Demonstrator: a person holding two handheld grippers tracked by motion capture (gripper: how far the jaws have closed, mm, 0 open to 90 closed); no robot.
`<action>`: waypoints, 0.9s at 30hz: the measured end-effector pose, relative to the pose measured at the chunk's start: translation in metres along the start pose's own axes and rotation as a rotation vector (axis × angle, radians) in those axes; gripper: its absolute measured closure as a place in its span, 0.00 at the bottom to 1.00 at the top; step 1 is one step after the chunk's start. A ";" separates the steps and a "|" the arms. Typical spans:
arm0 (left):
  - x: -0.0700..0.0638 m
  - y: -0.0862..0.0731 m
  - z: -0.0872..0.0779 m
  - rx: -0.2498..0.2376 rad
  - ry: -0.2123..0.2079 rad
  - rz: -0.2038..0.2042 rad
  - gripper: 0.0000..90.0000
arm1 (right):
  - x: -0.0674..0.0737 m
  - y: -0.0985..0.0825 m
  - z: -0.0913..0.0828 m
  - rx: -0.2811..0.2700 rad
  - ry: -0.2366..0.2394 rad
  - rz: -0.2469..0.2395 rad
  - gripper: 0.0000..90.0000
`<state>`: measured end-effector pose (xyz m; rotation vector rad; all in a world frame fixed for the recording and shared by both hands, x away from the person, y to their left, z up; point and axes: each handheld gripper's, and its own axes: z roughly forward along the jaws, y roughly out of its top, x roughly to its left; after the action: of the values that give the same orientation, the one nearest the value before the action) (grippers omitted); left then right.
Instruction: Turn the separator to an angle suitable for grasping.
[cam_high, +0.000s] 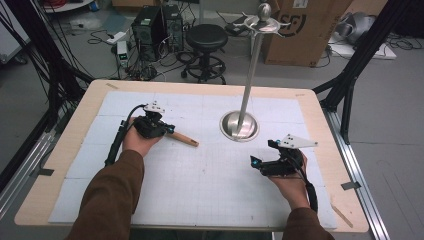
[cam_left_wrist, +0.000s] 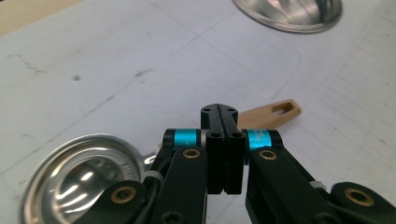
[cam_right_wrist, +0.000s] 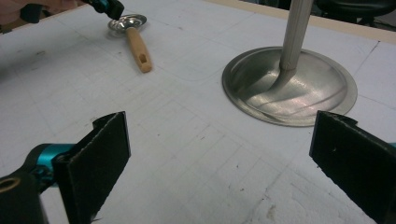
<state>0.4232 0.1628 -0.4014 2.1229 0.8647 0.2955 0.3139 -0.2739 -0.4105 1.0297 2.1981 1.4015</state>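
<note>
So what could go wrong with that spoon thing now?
The left tool is pinched shut at the neck of the ladle, between its shiny bowl and wooden handle. That spot looks thin, so the ladle might twist or slip when lifted. The tall metal stand rises from a round base close by, so a swinging handle could bump it. The right tool is wide open, so it isn't steadying anything.

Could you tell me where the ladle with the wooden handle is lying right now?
In the high view, the ladle lies on the white mat at the table's left half, by the left gripper, its handle pointing toward the stand's round base.
</note>
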 end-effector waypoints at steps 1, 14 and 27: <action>0.004 0.001 0.000 -0.002 0.005 -0.003 1.00 | 0.000 0.000 0.000 0.001 0.001 0.002 0.04; 0.033 -0.001 0.026 0.039 0.029 -0.054 1.00 | -0.001 -0.002 0.002 0.016 -0.008 0.004 0.04; 0.028 -0.005 0.035 0.128 0.041 -0.015 1.00 | -0.001 -0.003 0.003 0.026 -0.006 -0.003 0.04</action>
<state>0.4576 0.1630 -0.4300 2.2338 0.9455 0.2834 0.3154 -0.2736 -0.4149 1.0383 2.2177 1.3702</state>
